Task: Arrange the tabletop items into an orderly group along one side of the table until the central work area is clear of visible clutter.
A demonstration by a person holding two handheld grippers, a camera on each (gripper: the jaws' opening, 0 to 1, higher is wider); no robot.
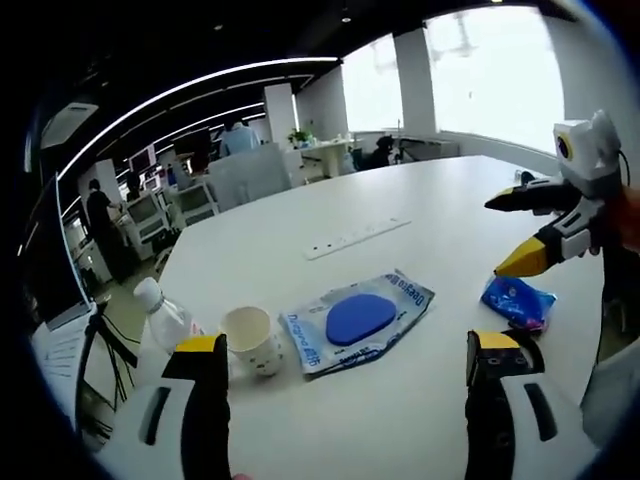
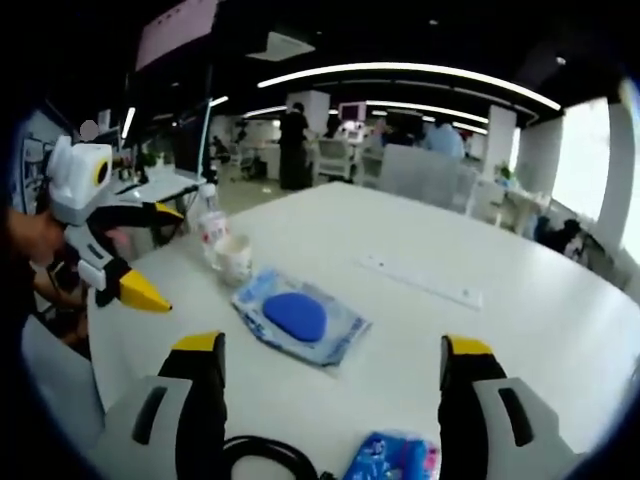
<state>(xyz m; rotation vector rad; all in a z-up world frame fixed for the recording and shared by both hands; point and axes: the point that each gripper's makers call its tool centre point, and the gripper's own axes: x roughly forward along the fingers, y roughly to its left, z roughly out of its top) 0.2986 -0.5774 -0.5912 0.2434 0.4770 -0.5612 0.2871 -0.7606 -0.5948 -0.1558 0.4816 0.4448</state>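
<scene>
- Left gripper (image 1: 345,385) hangs spread and empty over the table (image 1: 420,260), the pouch (image 1: 357,321) straight ahead between its jaws, long axis slanting across them
- Cup (image 1: 252,339) and bottle (image 1: 165,318) sit just beside the pouch, on its left
- Right gripper (image 2: 332,385), also spread, hovers just above the blue packet (image 2: 392,458), so nearer that one

Upright paper cup (image 1: 253,338) just left of flat wipes pack (image 1: 358,321), clear bottle (image 1: 166,317) lying beyond cup, crumpled blue wrapper (image 1: 517,301) well right of pack
</scene>
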